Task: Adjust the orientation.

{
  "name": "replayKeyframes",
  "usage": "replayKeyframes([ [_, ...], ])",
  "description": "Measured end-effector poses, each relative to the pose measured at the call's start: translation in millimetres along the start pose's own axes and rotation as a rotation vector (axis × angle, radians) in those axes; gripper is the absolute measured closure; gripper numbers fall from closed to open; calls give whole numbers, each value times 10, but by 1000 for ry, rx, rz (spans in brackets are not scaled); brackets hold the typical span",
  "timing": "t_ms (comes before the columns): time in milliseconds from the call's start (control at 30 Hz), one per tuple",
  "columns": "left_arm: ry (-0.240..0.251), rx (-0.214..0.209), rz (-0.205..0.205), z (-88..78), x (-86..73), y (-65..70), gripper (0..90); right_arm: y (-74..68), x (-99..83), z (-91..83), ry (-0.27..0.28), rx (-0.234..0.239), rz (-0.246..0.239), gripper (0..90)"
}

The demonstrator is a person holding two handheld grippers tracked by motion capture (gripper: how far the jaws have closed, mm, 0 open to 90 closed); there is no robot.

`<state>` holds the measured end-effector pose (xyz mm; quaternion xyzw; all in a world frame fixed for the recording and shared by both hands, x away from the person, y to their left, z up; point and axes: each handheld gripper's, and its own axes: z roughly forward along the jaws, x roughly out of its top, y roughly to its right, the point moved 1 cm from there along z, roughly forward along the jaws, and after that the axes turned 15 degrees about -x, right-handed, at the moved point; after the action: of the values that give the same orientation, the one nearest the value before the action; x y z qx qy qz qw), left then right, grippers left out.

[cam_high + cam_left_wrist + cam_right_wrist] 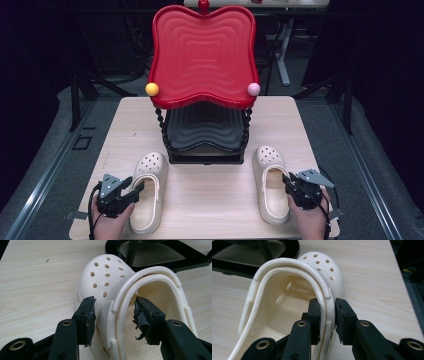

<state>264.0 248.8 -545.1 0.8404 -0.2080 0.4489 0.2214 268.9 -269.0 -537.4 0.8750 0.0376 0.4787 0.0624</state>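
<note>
High view, your left gripper spread wide around the left clog's side wall, not pinching it, your right gripper clamped on the right clog's edge, both clogs on the table in front of the red rack.

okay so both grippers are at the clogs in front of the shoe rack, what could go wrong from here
The left gripper straddles the left clog's side wall with open jaws, so closing off-centre could tip it. The right gripper pinches only the right clog's thin wall; it may swing or slip when lifted. The red tray overhangs the lower black shelf.
</note>
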Motion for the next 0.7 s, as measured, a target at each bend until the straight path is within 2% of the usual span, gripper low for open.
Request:
replayKeyframes([
  [167, -1, -7, 0, 3, -1, 7, 537, -85, 6, -33, 9, 23, -8, 748],
  [300, -8, 1, 1, -2, 1, 19, 566, -174, -18, -49, -10, 39, -4, 738],
  [333, -12, 7, 0, -7, -1, 20, 574, -201, -34, -61, -10, 37, -16, 728],
  [400, -17, 14, -1, -10, -2, 19, 590, -196, -43, -70, -7, 30, -33, 719],
  [533, -22, 20, -3, -18, -5, 23, 600, -163, -53, -88, -12, 50, -4, 692],
  [700, -33, 36, 1, -14, -8, 41, 620, -162, -84, -125, -3, 31, -35, 667],
])
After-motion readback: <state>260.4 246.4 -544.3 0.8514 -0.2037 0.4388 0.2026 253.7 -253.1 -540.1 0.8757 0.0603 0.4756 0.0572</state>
